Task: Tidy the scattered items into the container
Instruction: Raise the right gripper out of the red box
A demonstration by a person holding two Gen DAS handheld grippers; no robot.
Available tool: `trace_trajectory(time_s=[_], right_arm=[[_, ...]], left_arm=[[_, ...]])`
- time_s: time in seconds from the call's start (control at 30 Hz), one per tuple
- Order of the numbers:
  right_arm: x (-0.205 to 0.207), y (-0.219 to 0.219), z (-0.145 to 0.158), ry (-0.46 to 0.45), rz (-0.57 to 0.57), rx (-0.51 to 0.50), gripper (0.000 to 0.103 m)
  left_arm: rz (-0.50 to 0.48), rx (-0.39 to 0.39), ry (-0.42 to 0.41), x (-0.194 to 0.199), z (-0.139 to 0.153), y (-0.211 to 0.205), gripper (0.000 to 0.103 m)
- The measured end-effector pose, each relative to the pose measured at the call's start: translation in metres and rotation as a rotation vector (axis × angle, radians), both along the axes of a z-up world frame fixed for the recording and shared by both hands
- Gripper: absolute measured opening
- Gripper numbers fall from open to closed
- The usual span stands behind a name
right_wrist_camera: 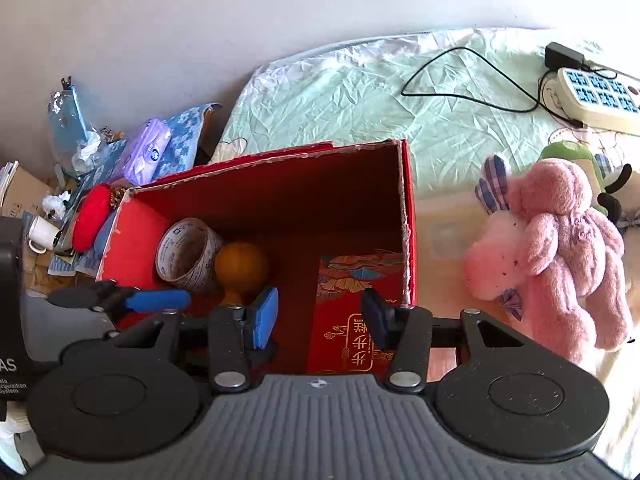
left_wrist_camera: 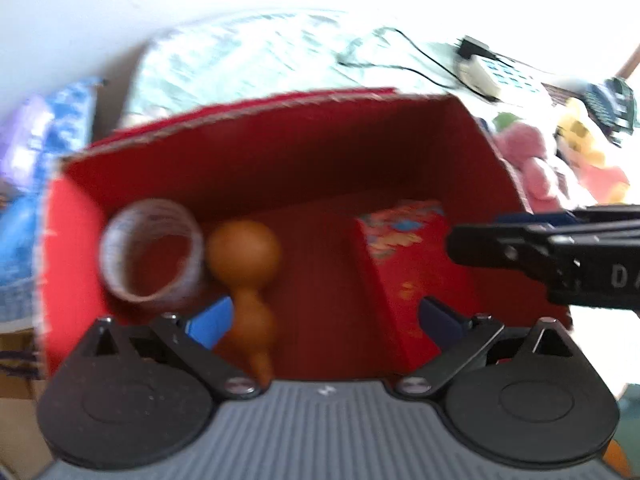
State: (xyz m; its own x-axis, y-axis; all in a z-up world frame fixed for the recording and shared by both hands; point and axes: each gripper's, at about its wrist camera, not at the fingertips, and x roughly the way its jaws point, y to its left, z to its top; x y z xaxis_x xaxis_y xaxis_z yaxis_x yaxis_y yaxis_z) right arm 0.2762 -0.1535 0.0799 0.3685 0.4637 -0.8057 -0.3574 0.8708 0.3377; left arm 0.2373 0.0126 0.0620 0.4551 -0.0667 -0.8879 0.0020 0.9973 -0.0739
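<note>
Already in the red box (right_wrist_camera: pixel 404 200): tape roll (right_wrist_camera: pixel 186 254), gourd (right_wrist_camera: pixel 240 266), red packet (right_wrist_camera: pixel 352 320); both hand-held grippers, left (left_wrist_camera: pixel 326 316) and right (right_wrist_camera: pixel 320 316), released and empty above it; pink plush (right_wrist_camera: pixel 552 240) left outside on bed.

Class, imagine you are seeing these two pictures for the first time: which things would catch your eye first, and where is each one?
The open red box fills the middle, holding a tape roll and an orange gourd on its left and a red patterned packet on its right. A pink plush toy lies outside, right of the box. Both grippers stand open and empty over the box.
</note>
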Motion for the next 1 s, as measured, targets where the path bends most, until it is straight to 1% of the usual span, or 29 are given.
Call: trace_trajectory(time_s=[0.07, 0.2, 0.4, 0.53, 0.7, 1.0], right_arm=[[-0.004, -0.001, 0.001, -0.014, -0.001, 0.002, 0.051], [-0.012, -0.004, 0.001, -0.029, -0.004, 0.015, 0.051], [-0.027, -0.007, 0.004, -0.051, 0.014, 0.025, 0.051], [-0.035, -0.012, 0.010, -0.071, 0.018, 0.045, 0.051], [-0.044, -0.018, 0.017, -0.113, 0.038, 0.040, 0.051], [-0.057, -0.029, 0.021, -0.138, 0.069, 0.051, 0.051]], left_arm=[[0.041, 0.046, -0.019, -0.006, 0.005, 0.001, 0.101], [0.100, 0.079, -0.037, -0.015, 0.010, -0.002, 0.101], [0.164, 0.163, -0.071, -0.028, 0.021, -0.010, 0.102], [0.197, 0.170, -0.086, -0.036, 0.027, -0.015, 0.102], [0.228, 0.206, -0.100, -0.045, 0.033, -0.026, 0.102], [0.292, 0.239, -0.100, -0.057, 0.035, -0.041, 0.102]])
